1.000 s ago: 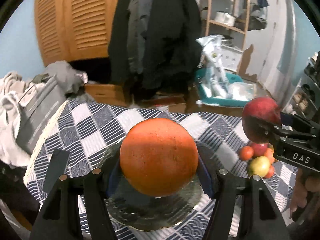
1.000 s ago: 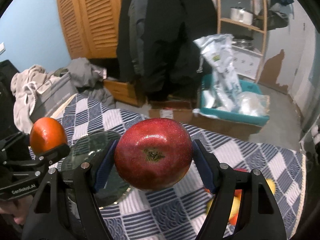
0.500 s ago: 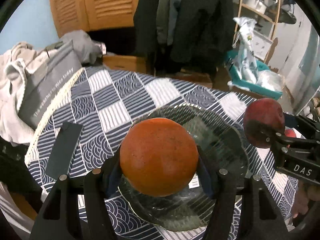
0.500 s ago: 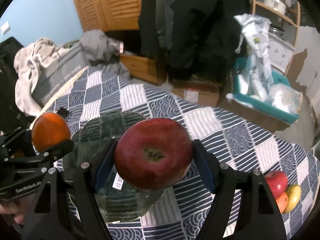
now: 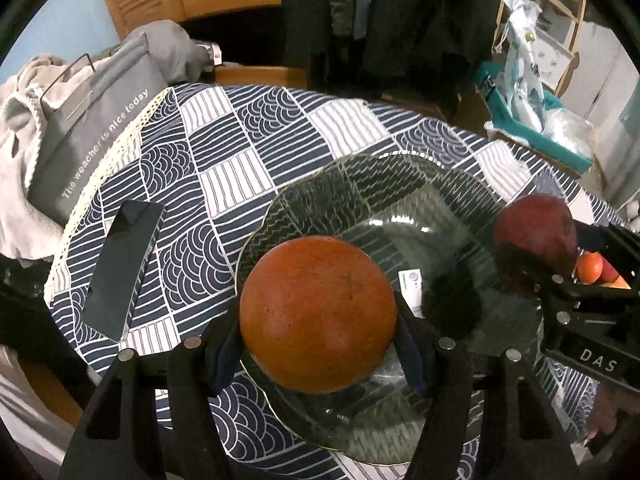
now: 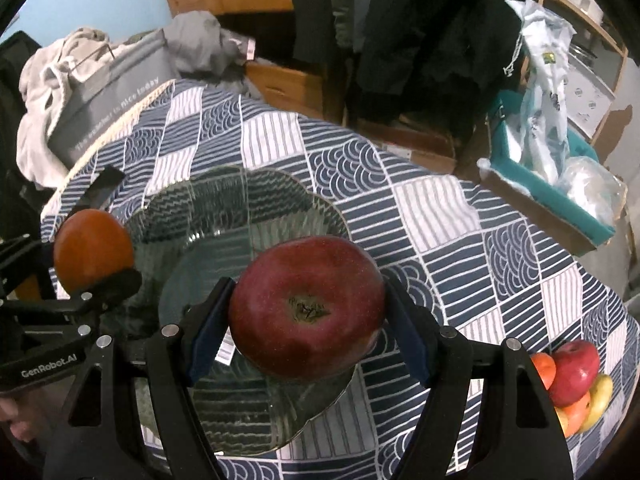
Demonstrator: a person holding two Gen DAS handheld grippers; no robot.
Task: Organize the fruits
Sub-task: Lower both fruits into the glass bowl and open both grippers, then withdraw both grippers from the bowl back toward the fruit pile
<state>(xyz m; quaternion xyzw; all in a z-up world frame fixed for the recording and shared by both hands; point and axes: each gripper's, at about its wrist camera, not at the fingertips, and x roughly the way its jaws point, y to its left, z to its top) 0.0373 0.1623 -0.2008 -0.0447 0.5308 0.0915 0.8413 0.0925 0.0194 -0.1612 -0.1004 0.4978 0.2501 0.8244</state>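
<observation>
My left gripper (image 5: 318, 320) is shut on an orange (image 5: 316, 312) and holds it above the near left part of a clear glass plate (image 5: 360, 200). My right gripper (image 6: 306, 308) is shut on a red apple (image 6: 306, 304) and holds it above the plate's (image 6: 208, 208) near right part. Each gripper shows in the other's view: the apple (image 5: 536, 236) at the right, the orange (image 6: 92, 252) at the left. A pile of loose fruits (image 6: 572, 380) lies on the checked tablecloth (image 6: 440, 220) at the right.
A dark flat phone-like slab (image 5: 124, 268) lies on the cloth left of the plate. A grey bag (image 5: 84, 128) and clothes lean at the table's left edge. A teal bin (image 6: 552, 184) with plastic bags stands on the floor beyond the table.
Both grippers have tilted down and moved forward over the glass plate, each still holding its fruit. The plate now fills more of both views.
</observation>
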